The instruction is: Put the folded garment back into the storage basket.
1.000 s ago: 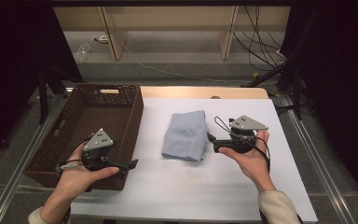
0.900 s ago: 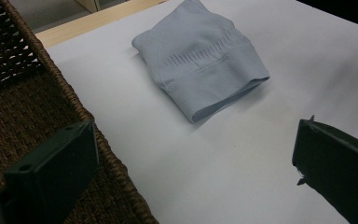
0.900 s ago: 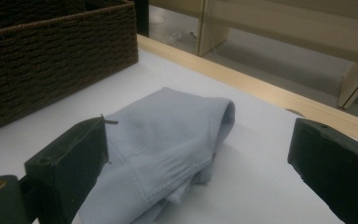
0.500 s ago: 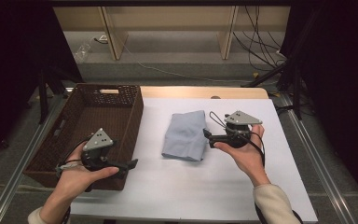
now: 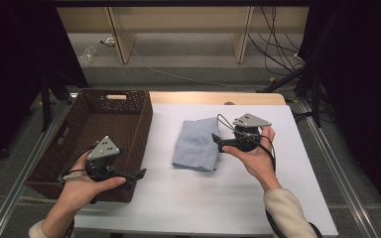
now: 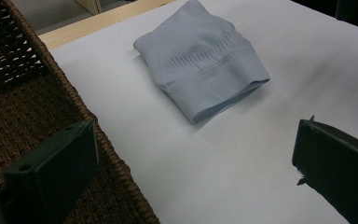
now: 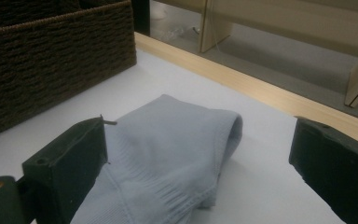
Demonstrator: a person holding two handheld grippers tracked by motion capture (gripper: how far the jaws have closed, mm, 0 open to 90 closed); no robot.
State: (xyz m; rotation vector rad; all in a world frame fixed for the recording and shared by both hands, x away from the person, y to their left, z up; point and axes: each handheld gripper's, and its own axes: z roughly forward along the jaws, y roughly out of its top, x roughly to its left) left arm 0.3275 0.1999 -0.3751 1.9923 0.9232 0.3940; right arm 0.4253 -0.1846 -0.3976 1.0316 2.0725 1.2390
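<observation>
White sheeting covers the table, with a pale wooden edge along its far side and a grey floor with trailing cables beyond. At about nine o'clock from the table's middle sits a dark brown woven basket, its right wall touching the white surface's left part. The left hand comes in from seven o'clock and holds the left gripper over the basket's near right corner, jaws pointing toward three o'clock; in the left gripper view the two black jaws stand wide apart with nothing between them, one over the basket rim, the other over bare white sheeting. Near the table's middle lies a folded light blue cloth, ribbed along one hem, flat on the sheet and well apart from the basket. Just beside its right edge, at three o'clock, the right hand holds the right gripper, jaws aimed toward nine o'clock at the cloth. In the right gripper view the jaws are spread wide, the cloth lying between and ahead of them, ungripped.
</observation>
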